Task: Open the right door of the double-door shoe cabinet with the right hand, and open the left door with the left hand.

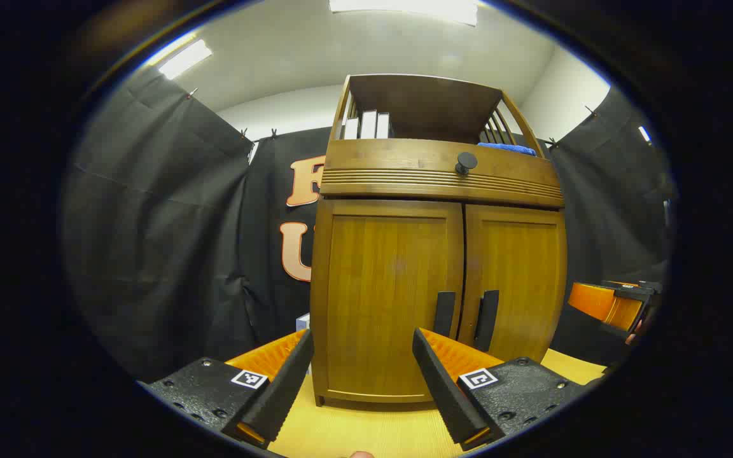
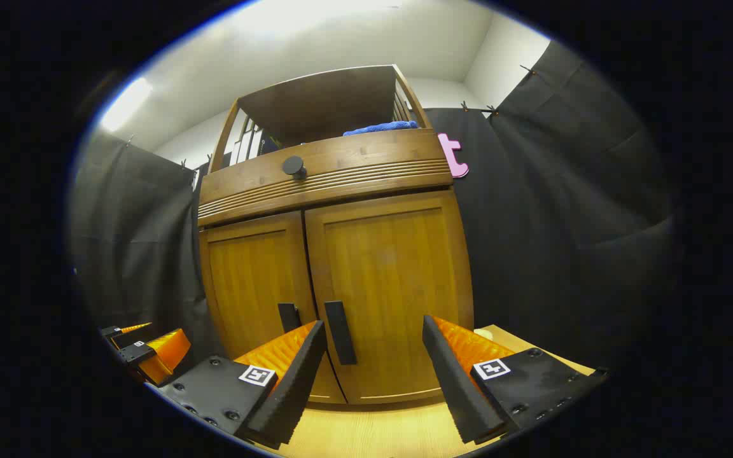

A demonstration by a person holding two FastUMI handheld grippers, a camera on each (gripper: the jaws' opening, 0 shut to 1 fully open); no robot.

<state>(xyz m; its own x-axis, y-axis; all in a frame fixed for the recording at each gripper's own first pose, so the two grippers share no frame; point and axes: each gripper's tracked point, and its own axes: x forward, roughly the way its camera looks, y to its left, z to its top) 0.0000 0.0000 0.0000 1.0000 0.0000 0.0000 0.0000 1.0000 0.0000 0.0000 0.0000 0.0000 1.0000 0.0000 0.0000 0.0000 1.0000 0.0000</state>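
The shoe cabinet [image 1: 436, 254] stands upright on a light wooden tabletop [image 1: 373, 432], against the black cloth wall. Both doors are closed and flush: the left door [image 1: 389, 299] and the right door [image 1: 519, 280] meet at a narrow centre seam. Each carries a dark vertical handle beside that seam, the left handle [image 1: 444, 313] and the right handle [image 1: 487, 320], standing just apart from one another. Above the doors runs a ribbed drawer front with a round dark knob [image 1: 466, 162]. The open shelf on top holds upright white books [image 1: 366, 124] on one side and a blue cloth [image 1: 506, 148] on the other. In the left gripper view, the left gripper [image 1: 363, 337] is released, its jaws spread wide, facing the lower part of the left door; nothing lies between its fingers and it does not touch the cabinet. In the right gripper view, the right gripper [image 2: 374, 327] is likewise released with jaws wide apart, aimed at the lower part of the right door, the right handle seen just inside its left finger; contact with the handle is not evident. Each gripper appears at the edge of the other's view.
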